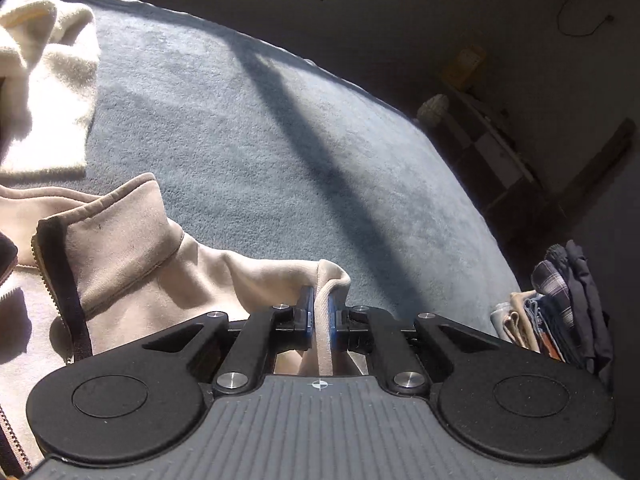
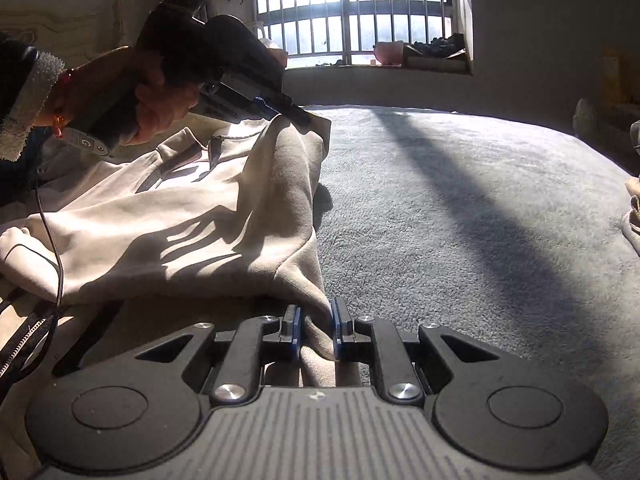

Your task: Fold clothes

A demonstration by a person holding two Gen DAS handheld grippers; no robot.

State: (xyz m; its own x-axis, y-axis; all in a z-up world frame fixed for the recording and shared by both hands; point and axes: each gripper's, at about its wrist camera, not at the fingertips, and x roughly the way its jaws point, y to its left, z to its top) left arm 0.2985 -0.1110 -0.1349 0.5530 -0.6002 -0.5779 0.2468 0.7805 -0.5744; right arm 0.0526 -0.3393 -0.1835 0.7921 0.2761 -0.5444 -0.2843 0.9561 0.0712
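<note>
A beige zip jacket [image 2: 180, 208], spread on the grey blanket [image 2: 460, 208] at nine o'clock, was pinched along one edge by the left gripper [image 1: 320, 316] and right gripper [image 2: 316, 328], both nearly closed; thin folds could be lost if pulled unevenly

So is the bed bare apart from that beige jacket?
No, a cream garment lies on the blanket beyond the jacket.
</note>
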